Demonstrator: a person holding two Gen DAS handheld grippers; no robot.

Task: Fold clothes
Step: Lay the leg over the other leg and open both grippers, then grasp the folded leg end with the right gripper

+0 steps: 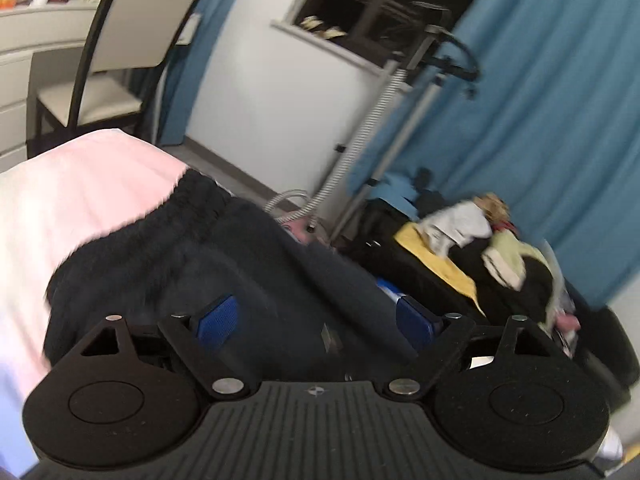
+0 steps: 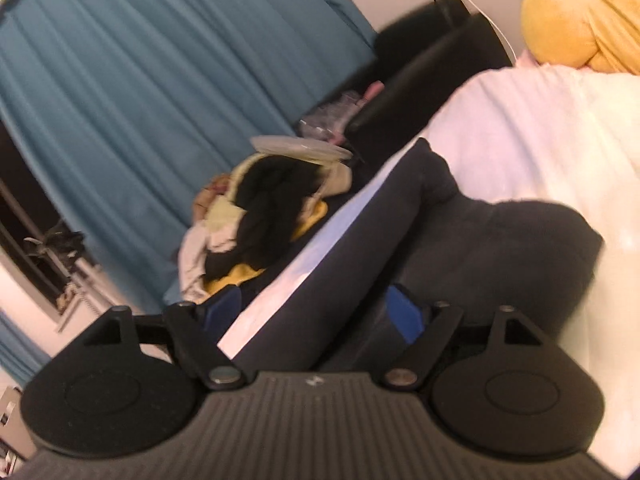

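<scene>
A dark navy garment (image 1: pixel 180 260) lies bunched on the pale pink bed cover (image 1: pixel 80 192), its ribbed waistband toward the far edge of the bed. My left gripper (image 1: pixel 316 320) hovers just over it with its blue pads wide apart and nothing pinched; the cloth lies under and between the jaws. In the right wrist view the same garment (image 2: pixel 480 240) stretches along the bed's edge over the pink cover (image 2: pixel 540 128). My right gripper (image 2: pixel 316 308) is open above that edge, with one blue pad over the cloth and the other past the bed's side.
A heap of mixed clothes (image 1: pixel 480 248) (image 2: pixel 260 208) sits on a dark seat beside the bed. A garment steamer on a stand (image 1: pixel 384 92) and blue curtains (image 1: pixel 540 100) are behind it. A chair (image 1: pixel 132 40) stands far left. A yellow plush (image 2: pixel 580 12) lies at the bed's head.
</scene>
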